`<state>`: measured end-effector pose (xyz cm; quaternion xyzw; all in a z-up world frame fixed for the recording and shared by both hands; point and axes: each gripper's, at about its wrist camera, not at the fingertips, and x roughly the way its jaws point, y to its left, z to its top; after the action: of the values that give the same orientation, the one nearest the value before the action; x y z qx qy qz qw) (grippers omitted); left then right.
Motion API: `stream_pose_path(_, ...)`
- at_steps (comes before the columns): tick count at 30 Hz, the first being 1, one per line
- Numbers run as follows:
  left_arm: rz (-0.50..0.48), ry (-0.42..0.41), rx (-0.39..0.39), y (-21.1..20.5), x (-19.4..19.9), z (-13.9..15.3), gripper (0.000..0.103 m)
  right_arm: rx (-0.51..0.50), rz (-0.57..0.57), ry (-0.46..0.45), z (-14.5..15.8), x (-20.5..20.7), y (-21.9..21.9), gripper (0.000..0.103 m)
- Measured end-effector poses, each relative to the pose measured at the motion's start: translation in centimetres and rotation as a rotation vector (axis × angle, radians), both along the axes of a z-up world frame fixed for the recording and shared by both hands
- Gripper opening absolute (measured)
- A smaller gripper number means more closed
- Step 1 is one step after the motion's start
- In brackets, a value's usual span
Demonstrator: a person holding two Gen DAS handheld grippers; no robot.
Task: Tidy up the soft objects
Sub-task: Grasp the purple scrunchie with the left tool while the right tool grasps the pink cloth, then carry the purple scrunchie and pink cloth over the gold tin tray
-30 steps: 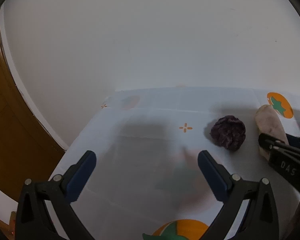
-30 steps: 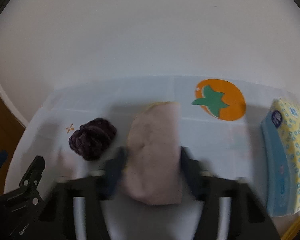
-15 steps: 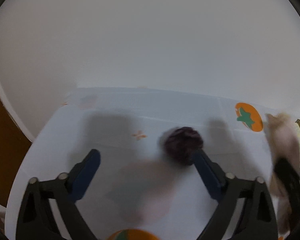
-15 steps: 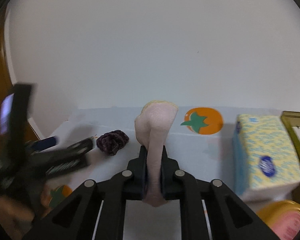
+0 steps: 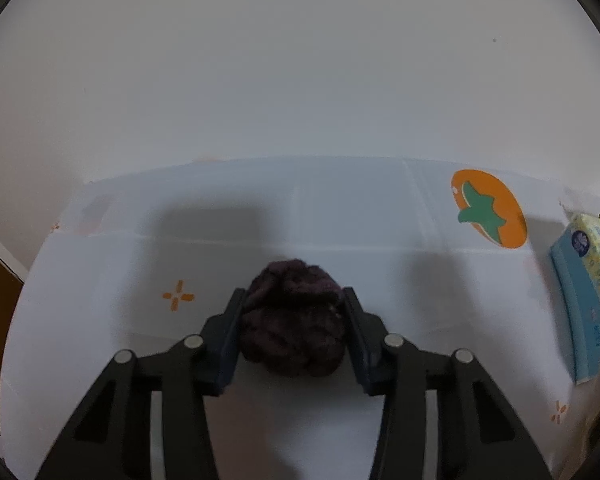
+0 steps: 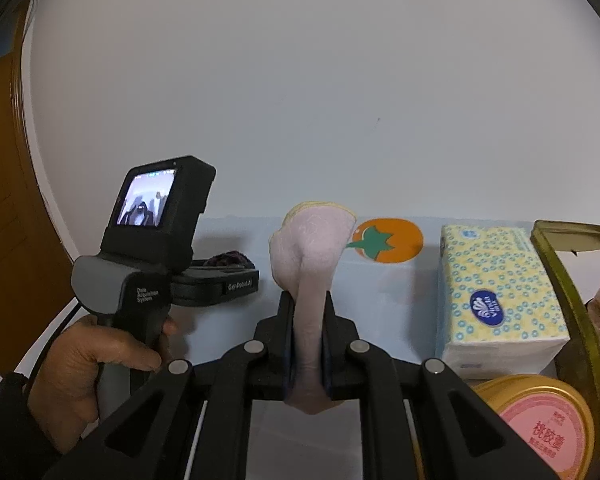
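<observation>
Dark purple knit ball (image 5: 294,320) sits between the left gripper (image 5: 294,300), whose jaws have just been closing against it; the right gripper (image 6: 307,304) clamps a pale pink sock (image 6: 312,256).

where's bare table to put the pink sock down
Bare cloth lies between the purple scrunchie and the tomato print, and left of the scrunchie around the small orange cross. The right edge is crowded: tissue pack, tin, gold basket.

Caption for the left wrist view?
Left hand-held gripper closing around dark purple knitted ball on white tablecloth.
</observation>
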<state>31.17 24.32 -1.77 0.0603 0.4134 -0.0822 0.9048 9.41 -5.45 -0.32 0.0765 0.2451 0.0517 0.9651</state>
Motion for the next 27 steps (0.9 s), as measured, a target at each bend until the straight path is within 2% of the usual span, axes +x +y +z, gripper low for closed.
stream_pose_path(2,-0.004,0.002,-0.021,0.3,-0.2,0.0,0.039,0.003,-0.002,-0.003,0.1,0.1,-0.6,0.013)
stream_pose_path(6,0.021,-0.041,-0.043,1.0,-0.8,0.7,0.038,-0.007,0.002,-0.014,0.7,0.4,-0.5,0.013)
stream_pose_path(15,0.112,-0.138,-0.090,1.6,-6.2,2.1,0.038,-0.050,-0.035,-0.074,1.0,-0.3,-0.2,0.013)
stream_pose_path(22,0.140,-0.235,-0.058,1.7,-10.6,3.0,0.038,-0.069,-0.050,-0.102,1.0,-1.8,0.5,0.013)
stream_pose_path(27,0.134,-0.244,-0.069,1.2,-12.4,3.1,0.038,-0.079,-0.054,-0.114,1.5,-4.4,0.4,0.013)
